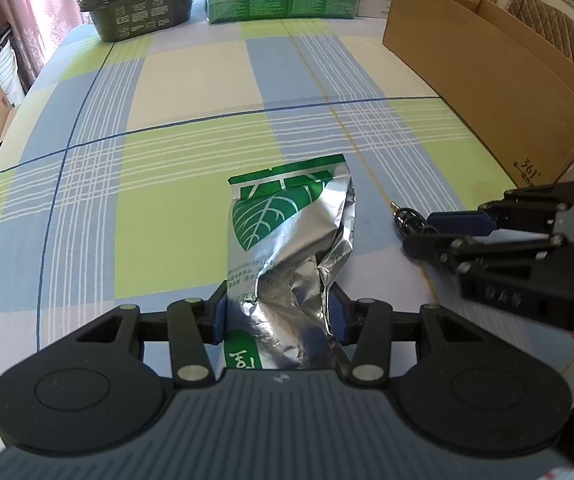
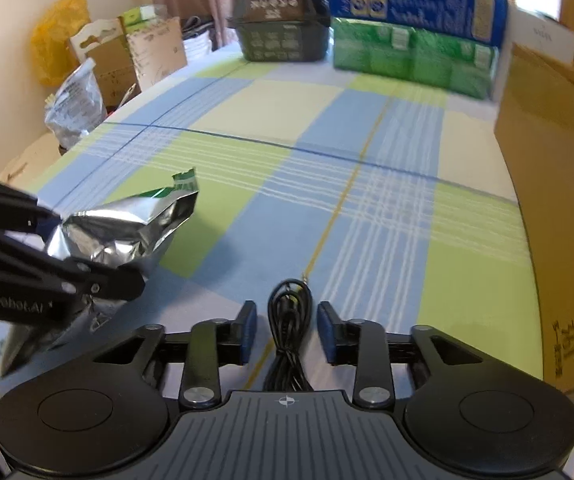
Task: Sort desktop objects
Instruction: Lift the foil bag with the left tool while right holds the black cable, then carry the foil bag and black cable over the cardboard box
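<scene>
Two views, each partly blocked by its own gripper body. From the left wrist, the left gripper (image 1: 277, 314) pinches a crumpled silver and green foil pouch (image 1: 287, 232) between its blue pads; the pouch's lower end is hidden behind the gripper body. At the right edge the right gripper (image 1: 427, 226) is cut off by the frame, beside a black cable (image 1: 405, 218) that is mostly hidden behind its fingers. A cardboard box (image 1: 487, 80) stands on the checked tablecloth (image 1: 167, 140).

From the right wrist, the jaws are spread, with the coiled cable lying on the cloth between the pads, untouched. Its near end disappears under the gripper body. The far packages are blurred.
</scene>
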Demonstrator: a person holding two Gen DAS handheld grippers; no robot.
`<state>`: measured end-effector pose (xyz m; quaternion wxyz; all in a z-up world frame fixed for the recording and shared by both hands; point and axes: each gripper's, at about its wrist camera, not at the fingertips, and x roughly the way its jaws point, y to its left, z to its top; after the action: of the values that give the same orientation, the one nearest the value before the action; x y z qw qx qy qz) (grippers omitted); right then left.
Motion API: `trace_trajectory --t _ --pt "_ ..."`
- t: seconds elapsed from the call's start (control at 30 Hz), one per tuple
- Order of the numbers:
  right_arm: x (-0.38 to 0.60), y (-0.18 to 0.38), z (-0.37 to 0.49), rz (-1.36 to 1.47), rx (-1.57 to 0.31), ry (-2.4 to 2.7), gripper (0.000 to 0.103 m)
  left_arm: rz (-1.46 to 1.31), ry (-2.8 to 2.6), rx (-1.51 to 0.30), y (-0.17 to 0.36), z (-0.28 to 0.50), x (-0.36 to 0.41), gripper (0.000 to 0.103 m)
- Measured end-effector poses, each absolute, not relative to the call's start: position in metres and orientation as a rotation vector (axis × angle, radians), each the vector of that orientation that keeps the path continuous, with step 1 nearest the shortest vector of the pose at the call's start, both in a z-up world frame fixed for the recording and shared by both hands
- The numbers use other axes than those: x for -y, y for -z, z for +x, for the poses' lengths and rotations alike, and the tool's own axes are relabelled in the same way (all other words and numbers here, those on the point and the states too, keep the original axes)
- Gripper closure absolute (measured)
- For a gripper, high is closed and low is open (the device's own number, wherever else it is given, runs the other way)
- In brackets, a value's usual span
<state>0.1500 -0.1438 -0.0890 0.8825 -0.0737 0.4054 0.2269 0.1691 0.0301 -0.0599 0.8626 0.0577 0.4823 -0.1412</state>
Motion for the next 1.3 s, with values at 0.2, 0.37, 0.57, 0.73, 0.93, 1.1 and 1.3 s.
trace_trajectory --t 0.2,0.37,0.57,0.73,0.93,1.1,1.3 --pt "0.137 0.092 0.149 -0.197 -0.825 -0.474 0.081 0.108 0.293 -1.009 0.06 0.17 -0.033 0.061" --pt "0.138 0.086 0.146 -0.193 -0.812 -0.463 0.083 0.107 0.296 -1.003 0.058 0.169 -0.033 0.061" --pt "0.145 0.065 0.145 -0.13 -0.744 -0.452 0.083 0.107 0.306 -0.992 0.054 0.167 -0.032 0.061" --pt "0.15 0.053 0.147 -0.091 -0.72 -0.449 0.084 0.099 0.306 -0.979 0.051 0.167 -0.033 0.061" --pt "0.158 0.045 0.144 -0.07 -0.717 -0.433 0.083 0.106 0.321 -0.966 0.045 0.164 -0.027 0.061" --pt "0.168 0.036 0.133 -0.031 -0.721 -0.404 0.083 0.116 0.321 -0.962 0.039 0.157 -0.018 0.061" --pt "0.18 0.017 0.113 0.004 -0.709 -0.375 0.084 0.077 0.289 -0.995 0.034 0.145 -0.011 0.061"
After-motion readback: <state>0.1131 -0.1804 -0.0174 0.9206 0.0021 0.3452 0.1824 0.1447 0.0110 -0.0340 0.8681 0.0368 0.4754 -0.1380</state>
